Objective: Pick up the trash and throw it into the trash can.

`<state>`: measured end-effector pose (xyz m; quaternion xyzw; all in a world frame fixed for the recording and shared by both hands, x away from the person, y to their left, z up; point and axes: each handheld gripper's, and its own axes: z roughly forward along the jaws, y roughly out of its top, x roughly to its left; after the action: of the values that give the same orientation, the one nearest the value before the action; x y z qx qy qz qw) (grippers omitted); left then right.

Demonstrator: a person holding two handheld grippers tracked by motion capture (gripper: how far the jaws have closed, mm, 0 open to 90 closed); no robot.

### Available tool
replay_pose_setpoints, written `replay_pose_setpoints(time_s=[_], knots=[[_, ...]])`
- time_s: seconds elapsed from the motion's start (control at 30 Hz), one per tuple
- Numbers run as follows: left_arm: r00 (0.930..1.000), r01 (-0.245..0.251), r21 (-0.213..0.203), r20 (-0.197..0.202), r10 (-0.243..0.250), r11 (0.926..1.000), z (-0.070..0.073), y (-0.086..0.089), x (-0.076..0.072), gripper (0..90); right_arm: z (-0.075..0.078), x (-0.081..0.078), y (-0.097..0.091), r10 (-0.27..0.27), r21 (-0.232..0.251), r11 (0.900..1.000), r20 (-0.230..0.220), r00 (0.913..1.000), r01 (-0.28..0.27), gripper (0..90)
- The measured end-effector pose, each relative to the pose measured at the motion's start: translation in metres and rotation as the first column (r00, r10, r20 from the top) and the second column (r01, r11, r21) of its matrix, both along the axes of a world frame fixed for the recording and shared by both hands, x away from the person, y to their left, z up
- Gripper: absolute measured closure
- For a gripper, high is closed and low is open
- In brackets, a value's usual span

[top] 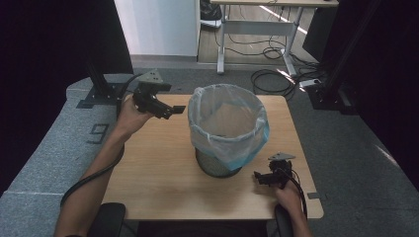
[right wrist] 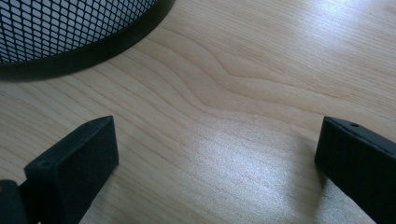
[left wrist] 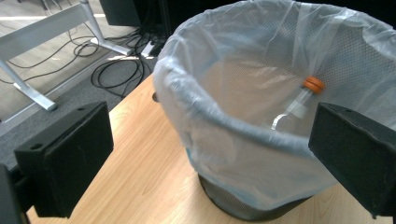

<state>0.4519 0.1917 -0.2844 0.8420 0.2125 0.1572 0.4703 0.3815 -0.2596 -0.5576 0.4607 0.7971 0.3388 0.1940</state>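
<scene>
1. High view: black mesh bin (top: pixel 217 165) stands mid-table (top: pixel 153 168), lined with a clear bag (top: pixel 228 123) folded over the rim. Left gripper (top: pixel 179 109) hangs in the air just beside the bin's rim on the person's left, jaws spread, holding nothing. Right gripper (top: pixel 258 177) sits low near the bin's base on the right, close to the tabletop, also empty.

2. Left gripper view: both jaws wide apart, framing the bag's rolled edge. Inside the bag (left wrist: pixel 280 74) lies a clear bottle with an orange cap (left wrist: pixel 313 85), leaning against the far wall. Bag rim is the nearest thing to the jaws.

3. Right gripper view: jaws apart over bare wood, nothing between them. Bin's base ring (right wrist: pixel 93 44) is at upper left, apart from the jaws.

4. Risks, my read: grabbing the bag on one side only could tip the light bin or drag it across the table. Thin film could tear on a hard pinch. A tilt could roll the bottle out.

5. Around: cables and desk legs on the floor beyond the table, well clear. Nothing else on the table blocks either gripper.
</scene>
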Motion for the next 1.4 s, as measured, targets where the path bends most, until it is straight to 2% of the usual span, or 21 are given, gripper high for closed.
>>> replay_pose_setpoints(time_s=[0.23,0.63,0.73,0.87,1.03,1.4], knots=[[0.999,-0.043,-0.002,0.009,0.043,0.9991,-0.015,0.023,-0.006,0.0,0.0,0.0,0.0,0.0,0.0,1.0,0.0,1.0,0.0,0.0],[0.9934,-0.113,-0.001,-0.017,0.113,0.9936,-0.061,0.055,-0.009,0.0,0.0,0.0,0.0,0.0,0.0,1.0,0.0,1.0,0.0,0.0],[0.9914,-0.129,0.005,-0.02,0.129,0.9916,-0.073,0.06,-0.01,0.0,0.0,0.0,0.0,0.0,0.0,1.0,0.0,1.0,0.0,0.0],[0.9899,-0.138,-0.013,-0.036,0.137,0.9904,-0.088,0.067,-0.012,0.0,0.0,0.0,0.0,0.0,0.0,1.0,0.0,1.0,0.0,0.0],[0.9867,-0.158,-0.011,-0.041,0.157,0.9874,-0.108,0.074,-0.014,0.0,0.0,0.0,0.0,0.0,0.0,1.0,0.0,1.0,0.0,0.0],[0.9772,-0.205,0.027,-0.052,0.206,0.9784,-0.155,0.082,-0.016,0.0,0.0,0.0,0.0,0.001,0.002,1.0,0.0,1.0,-0.001,0.0]])
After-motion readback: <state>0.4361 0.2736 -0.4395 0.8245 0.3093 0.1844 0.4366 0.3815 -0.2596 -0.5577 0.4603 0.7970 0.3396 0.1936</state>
